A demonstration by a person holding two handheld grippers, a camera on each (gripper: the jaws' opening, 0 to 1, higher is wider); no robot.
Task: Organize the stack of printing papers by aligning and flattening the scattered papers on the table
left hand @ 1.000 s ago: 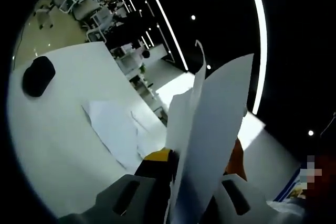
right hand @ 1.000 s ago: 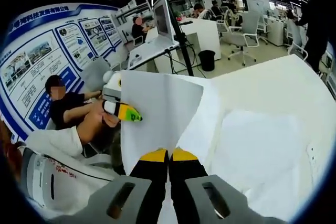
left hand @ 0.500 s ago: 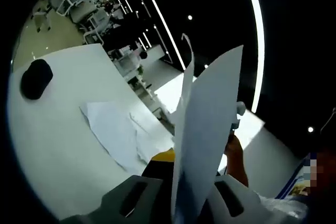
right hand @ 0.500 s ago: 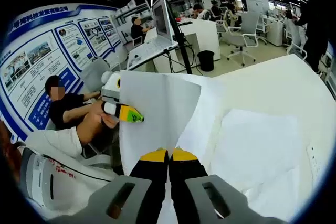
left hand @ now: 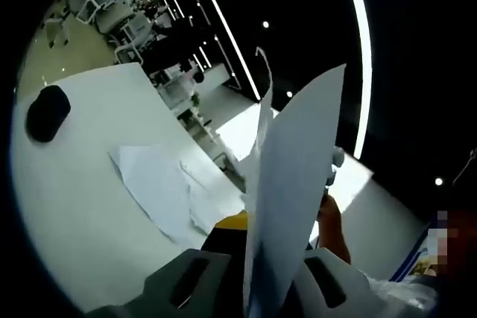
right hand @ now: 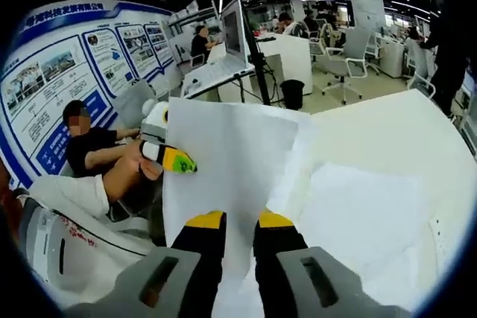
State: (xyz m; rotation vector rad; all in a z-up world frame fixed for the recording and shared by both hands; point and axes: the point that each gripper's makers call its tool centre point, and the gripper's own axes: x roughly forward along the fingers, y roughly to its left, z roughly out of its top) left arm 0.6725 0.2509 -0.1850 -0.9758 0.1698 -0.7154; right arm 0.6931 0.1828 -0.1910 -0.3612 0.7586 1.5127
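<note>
Several white sheets (left hand: pixel 294 184) stand upright in my left gripper (left hand: pixel 250 225), which is shut on them. In the right gripper view the same sheets (right hand: pixel 223 154) hang in the air, with the left gripper (right hand: pixel 175 160) clamped on their left edge. My right gripper (right hand: pixel 240 221) is open; its yellow-tipped jaws stand apart on either side of the sheets' lower edge. More loose sheets (right hand: pixel 365 214) lie spread and overlapping on the white table (right hand: pixel 387 117). They also lie flat left of the held sheets (left hand: pixel 160 184) in the left gripper view.
A black object (left hand: pixel 46 112) lies far off on the table (left hand: pixel 74 206). A person's hand (right hand: pixel 130 165) holds the left gripper. Beyond the table stand a monitor on a stand (right hand: pixel 235 31), office chairs (right hand: pixel 350 57) and a blue poster wall (right hand: pixel 59 72).
My right gripper's jaws, shut on the sheets' lower edge before, have parted. The left gripper keeps its hold and the sheets have hardly moved.
</note>
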